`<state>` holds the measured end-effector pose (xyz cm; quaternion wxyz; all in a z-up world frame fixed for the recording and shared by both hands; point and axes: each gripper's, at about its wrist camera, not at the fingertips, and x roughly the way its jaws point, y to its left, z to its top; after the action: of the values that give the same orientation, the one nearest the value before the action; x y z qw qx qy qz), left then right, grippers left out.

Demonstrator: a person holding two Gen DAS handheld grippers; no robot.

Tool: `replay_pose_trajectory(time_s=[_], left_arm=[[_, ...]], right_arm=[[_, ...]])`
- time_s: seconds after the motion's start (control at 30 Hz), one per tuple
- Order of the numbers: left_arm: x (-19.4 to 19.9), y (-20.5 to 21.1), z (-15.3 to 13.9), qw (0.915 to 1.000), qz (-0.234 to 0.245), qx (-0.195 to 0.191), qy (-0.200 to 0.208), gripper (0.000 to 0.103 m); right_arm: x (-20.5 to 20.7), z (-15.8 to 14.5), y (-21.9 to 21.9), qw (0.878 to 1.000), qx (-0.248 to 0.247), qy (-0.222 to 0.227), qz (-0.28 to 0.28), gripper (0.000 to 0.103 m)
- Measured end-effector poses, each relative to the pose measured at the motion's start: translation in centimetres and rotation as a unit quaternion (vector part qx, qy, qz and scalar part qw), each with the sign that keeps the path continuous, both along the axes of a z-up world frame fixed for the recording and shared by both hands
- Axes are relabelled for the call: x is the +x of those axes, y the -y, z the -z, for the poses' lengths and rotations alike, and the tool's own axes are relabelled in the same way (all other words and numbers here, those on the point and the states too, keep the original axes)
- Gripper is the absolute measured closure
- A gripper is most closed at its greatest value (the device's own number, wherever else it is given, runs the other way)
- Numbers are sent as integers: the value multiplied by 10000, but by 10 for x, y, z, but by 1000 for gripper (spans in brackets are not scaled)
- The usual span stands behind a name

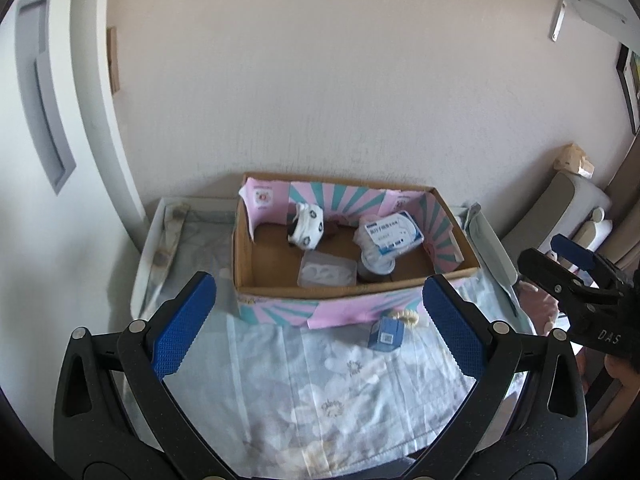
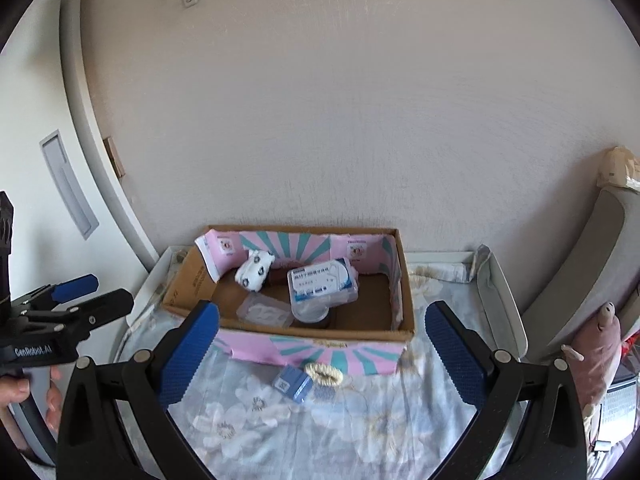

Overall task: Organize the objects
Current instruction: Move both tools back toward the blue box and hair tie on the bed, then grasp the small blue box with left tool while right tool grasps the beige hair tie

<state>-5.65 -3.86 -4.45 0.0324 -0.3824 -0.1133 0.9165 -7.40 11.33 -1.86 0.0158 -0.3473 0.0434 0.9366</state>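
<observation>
An open cardboard box with pink and teal flaps stands on a floral cloth against the wall. Inside lie a white patterned sock bundle, a clear pack with a blue label, a clear lidded tub and a round jar. In front of the box lie a small blue box and a cream hair tie. My left gripper and right gripper are open and empty, above the cloth.
The cloth covers a white-railed table in a wall corner. A grey cushioned chair with a pink plush toy stands to the right. A curved white door frame is on the left.
</observation>
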Motion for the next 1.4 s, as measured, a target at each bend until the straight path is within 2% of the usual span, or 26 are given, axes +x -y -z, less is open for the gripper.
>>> replay_pose_trajectory(time_s=[0.27,0.4,0.5,0.57,0.7,0.8,0.9,0.97,1.03,1.1,1.17,1.27,1.4], left_arm=[[11,-13,14,9998,-135,44,126,0],[10,-21,21,9993,-291,59,233,0],[9,-27,25,9991,-355,63,214,0],[8,-34,31,9994,-283,87,195,0],[4,-48,57,9995,-85,241,210,0],[0,-65,87,9992,116,233,296,0],[-8,-84,121,9984,380,232,352,2],[-14,-91,138,9975,524,222,415,9],[-21,-98,156,9964,654,237,484,14],[-27,-102,166,9956,749,246,509,15],[-33,-107,175,9945,880,253,501,25],[-42,-112,181,9926,1076,203,519,32],[-50,-116,187,9894,1333,226,530,42]], right_arm=[[4,14,-17,9992,-113,108,-366,0],[3,20,-30,9955,-252,148,-901,0],[0,30,-42,9886,-531,280,-1384,0],[-4,43,-51,9820,-745,417,-1682,0],[-13,80,-59,9747,-891,724,-1918,2],[-22,115,-61,9684,-1143,983,-1987,13],[-30,145,-61,9639,-1435,1150,-1925,18],[-36,160,-61,9599,-1718,1258,-1824,25],[-42,172,-63,9583,-1989,1325,-1564,28],[-46,179,-63,9582,-2204,1309,-1269,29],[-49,182,-62,9602,-2287,1302,-939,31],[-55,188,-60,9573,-2492,1409,-411,32],[-62,196,-55,9521,-2640,1540,-46,36]])
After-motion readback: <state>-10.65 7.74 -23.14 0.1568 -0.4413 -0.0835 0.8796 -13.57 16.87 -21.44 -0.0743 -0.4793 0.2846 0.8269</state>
